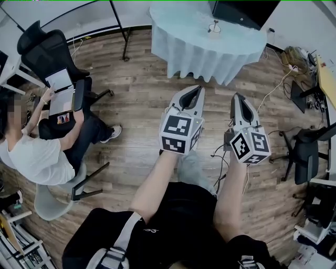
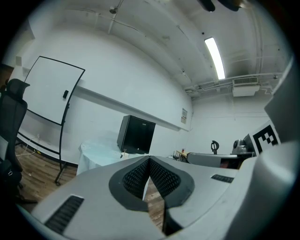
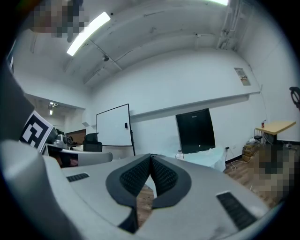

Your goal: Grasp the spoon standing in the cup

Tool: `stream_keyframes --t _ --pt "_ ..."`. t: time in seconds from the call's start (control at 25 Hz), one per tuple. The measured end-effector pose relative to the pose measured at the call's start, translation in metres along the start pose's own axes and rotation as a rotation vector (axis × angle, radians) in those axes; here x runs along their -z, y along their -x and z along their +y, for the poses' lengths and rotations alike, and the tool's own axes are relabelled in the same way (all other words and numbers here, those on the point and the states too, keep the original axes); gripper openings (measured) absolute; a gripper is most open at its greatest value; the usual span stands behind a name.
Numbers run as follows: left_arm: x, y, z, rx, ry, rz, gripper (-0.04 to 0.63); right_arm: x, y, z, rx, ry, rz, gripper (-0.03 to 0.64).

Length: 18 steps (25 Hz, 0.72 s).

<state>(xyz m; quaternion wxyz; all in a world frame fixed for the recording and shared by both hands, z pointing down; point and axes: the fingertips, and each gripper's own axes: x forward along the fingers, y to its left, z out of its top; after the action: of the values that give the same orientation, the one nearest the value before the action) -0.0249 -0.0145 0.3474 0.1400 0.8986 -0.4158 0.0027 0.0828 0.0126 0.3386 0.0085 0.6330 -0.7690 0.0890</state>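
The fingers (image 2: 137,178) of the left gripper (image 2: 149,161) are pressed fully together, the ribbed dark pads meeting in a thin seam with nothing caught between them. The right gripper (image 3: 151,158) is the same: its fingers (image 3: 165,177) are closed tip to tip and empty. The person holds both out in front at about waist height, side by side and slightly apart, above the wooden floor (image 1: 136,100).

What worries me is the closed fingers. If either gripper reaches the cup (image 1: 213,27) like that, the blunt tip would shove the spoon (image 1: 214,23) aside or tip the cup over, which looks small and light. The fingers need to open before they get close. The cup also sits on a loose pale cloth (image 1: 210,58), so a snagged fold or a sideways pull on the spoon could drag the whole thing. On the way there, loose cables (image 1: 273,89) trail across the floor to the person's right and could catch a foot.

The cup is well apart from both grippers. It stands on the round desk (image 1: 178,23) across the room, towards its far side and just in front of a black box (image 1: 244,10), with the spoon upright in it. From the head view it lies ahead, roughly between the lines of the two grippers. It shows tiny a little left of the left fingertips (image 2: 123,152) and a little right of the right ones (image 3: 180,153).
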Motion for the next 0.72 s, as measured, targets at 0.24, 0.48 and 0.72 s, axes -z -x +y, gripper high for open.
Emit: stream_keyframes --t 0.24,0.48,0.72 --pt "-0.002 -0.058 0.004 -0.017 -0.003 0.027 0.014 -0.007 -0.039 -0.039 -0.016 -0.020 0.002 0.006" --pt "-0.035 -0.113 -0.005 -0.023 -0.080 0.006 0.014 -0.056 -0.058 -0.100 0.014 -0.040 -0.098 0.006" --pt "-0.065 -0.161 -0.029 -0.001 -0.143 -0.031 0.014 -0.091 -0.067 -0.151 0.032 -0.058 -0.180 0.006"
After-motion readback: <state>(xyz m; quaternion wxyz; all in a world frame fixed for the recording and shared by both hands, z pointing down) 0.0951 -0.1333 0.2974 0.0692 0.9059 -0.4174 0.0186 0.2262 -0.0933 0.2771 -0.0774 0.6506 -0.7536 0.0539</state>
